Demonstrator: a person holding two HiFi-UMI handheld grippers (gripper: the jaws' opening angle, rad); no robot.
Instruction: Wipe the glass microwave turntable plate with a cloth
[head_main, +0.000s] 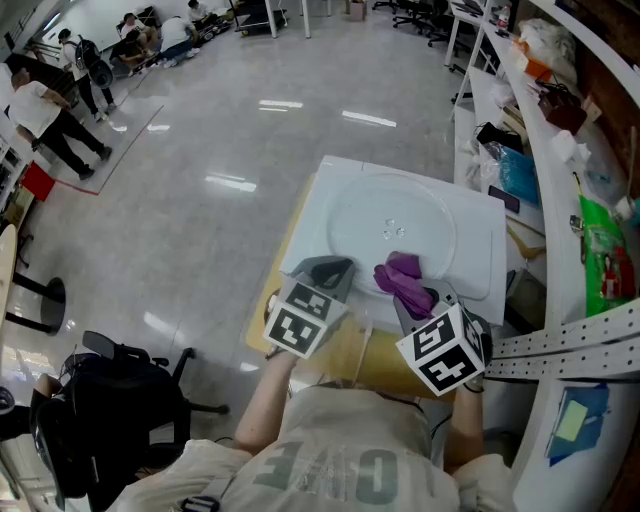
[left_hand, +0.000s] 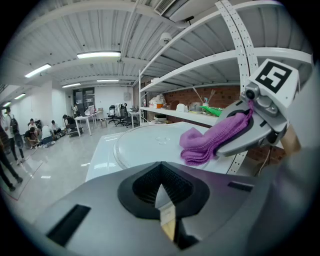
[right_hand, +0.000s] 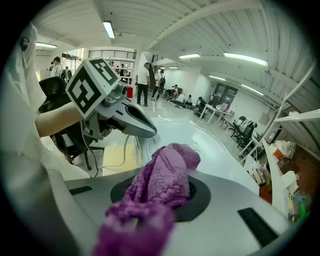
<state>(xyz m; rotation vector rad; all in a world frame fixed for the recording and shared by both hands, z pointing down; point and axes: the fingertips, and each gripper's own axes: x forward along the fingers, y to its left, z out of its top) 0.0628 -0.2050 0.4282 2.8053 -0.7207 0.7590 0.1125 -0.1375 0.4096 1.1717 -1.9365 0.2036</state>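
Glass of the round turntable plate (head_main: 390, 215) nearly vanishes against the white bench (head_main: 478, 222), and only its rim shows. The right tool (head_main: 418, 300) pinches a fuzzy purple cloth (head_main: 402, 278) at the plate's near edge. The left tool (head_main: 333, 268), jaws pressed together, sits beside the plate's near-left rim.

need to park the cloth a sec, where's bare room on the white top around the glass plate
Bare: the white top's strip right of the glass plate, its far-left corner, and the plate's own far half. Crowded: the near edge, where the left gripper, the right gripper and the purple cloth bunch together.
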